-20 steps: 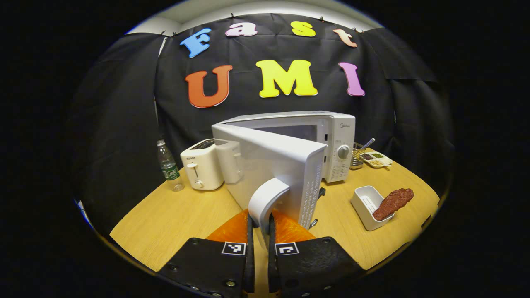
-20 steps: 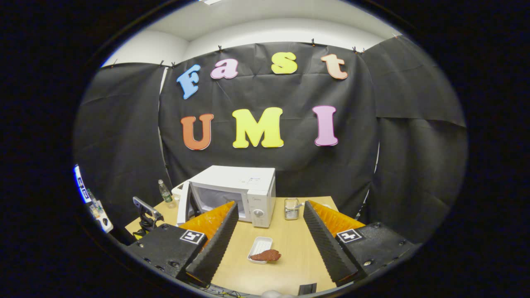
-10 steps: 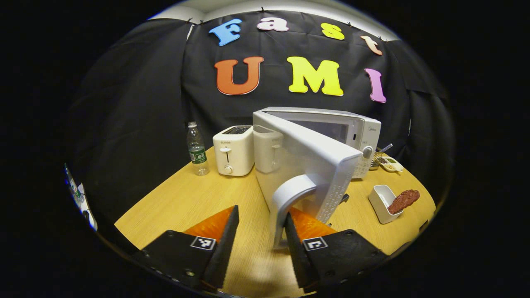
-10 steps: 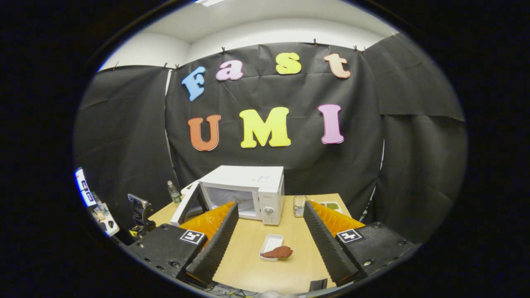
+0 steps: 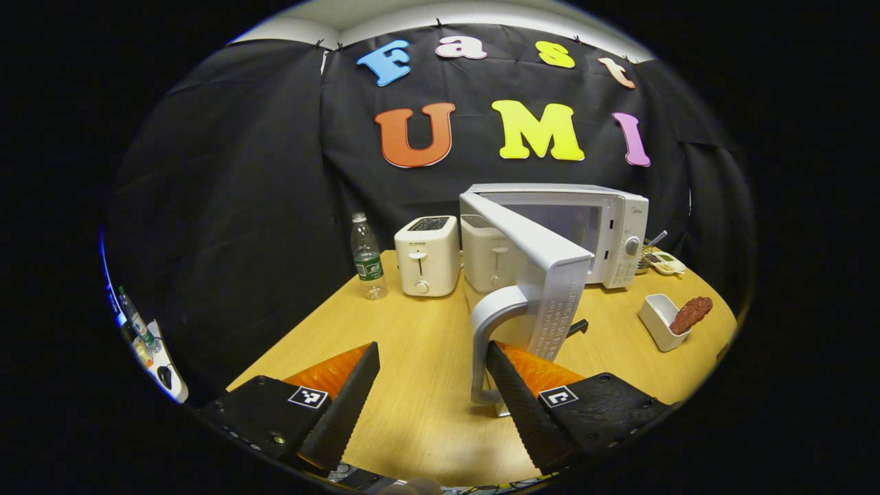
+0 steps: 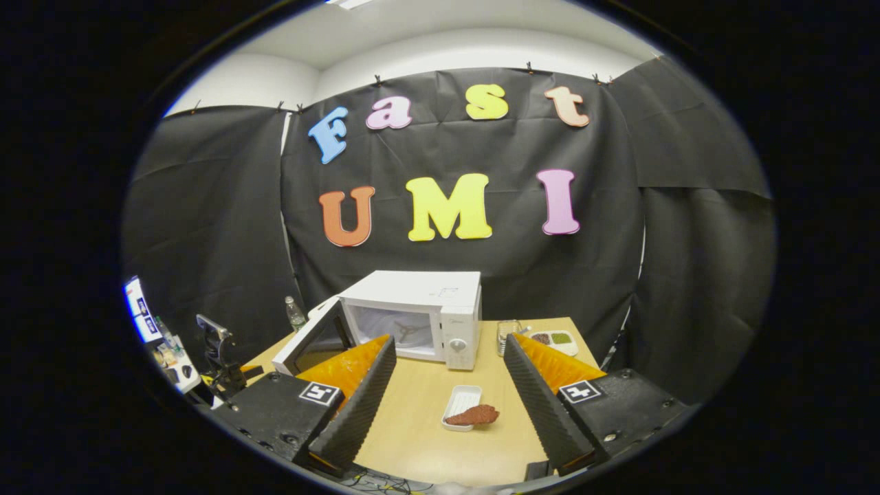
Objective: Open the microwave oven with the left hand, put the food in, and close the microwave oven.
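The white microwave [image 5: 605,227] stands at the back of the wooden table with its door [image 5: 543,275] swung wide open. The door's curved handle [image 5: 489,337] stands between the fingers of my open left gripper [image 5: 430,385], close to the right-hand finger and not pinched. The food, a brown piece [image 5: 691,315], lies across a small white tray [image 5: 656,323] to the right. In the right gripper view the microwave [image 6: 419,313] shows its lit cavity, with the food [image 6: 474,415] on its tray [image 6: 462,400] ahead of my open, empty right gripper [image 6: 447,385].
Two white toasters [image 5: 426,265] and a water bottle [image 5: 366,256] stand left of the microwave. A wire basket [image 6: 509,330] and a sauce dish [image 6: 553,338] sit to its right. Bare tabletop [image 5: 412,344] lies in front of the left gripper.
My left gripper was shut on the door handle and has opened and drawn back. The door has swung wider. The right gripper stayed open and shifted only slightly.
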Action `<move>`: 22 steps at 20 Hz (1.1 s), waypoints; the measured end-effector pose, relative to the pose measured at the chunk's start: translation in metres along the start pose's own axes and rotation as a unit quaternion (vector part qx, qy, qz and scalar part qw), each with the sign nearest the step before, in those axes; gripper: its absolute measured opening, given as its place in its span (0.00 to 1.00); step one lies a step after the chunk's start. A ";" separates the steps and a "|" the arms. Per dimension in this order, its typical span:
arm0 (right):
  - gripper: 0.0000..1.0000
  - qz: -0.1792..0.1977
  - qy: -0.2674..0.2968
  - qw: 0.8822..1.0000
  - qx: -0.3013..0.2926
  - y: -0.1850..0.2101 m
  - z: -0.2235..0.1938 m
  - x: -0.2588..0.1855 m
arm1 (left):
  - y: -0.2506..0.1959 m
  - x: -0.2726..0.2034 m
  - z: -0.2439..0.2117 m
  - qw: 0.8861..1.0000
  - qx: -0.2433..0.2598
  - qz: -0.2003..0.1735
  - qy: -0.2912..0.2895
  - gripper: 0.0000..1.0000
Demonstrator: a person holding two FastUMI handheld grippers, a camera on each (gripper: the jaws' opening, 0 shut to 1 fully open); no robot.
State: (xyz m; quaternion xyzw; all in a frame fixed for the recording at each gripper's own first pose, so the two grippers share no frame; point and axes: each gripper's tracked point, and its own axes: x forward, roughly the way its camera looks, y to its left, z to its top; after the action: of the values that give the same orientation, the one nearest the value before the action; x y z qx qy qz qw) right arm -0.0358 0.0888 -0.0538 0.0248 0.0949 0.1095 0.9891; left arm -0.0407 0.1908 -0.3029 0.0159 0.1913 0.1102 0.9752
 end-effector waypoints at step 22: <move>0.70 0.057 0.261 0.954 0.140 -0.085 -0.256 0.142 | -0.056 -0.088 0.088 0.998 -0.024 -0.009 -0.061 1.00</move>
State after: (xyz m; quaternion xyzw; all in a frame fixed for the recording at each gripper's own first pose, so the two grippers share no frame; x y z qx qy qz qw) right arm 0.0690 0.0450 -0.3365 0.1386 0.3624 0.1539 0.9087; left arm -0.0755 0.1179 -0.1930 -0.0027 0.1287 0.1049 0.9861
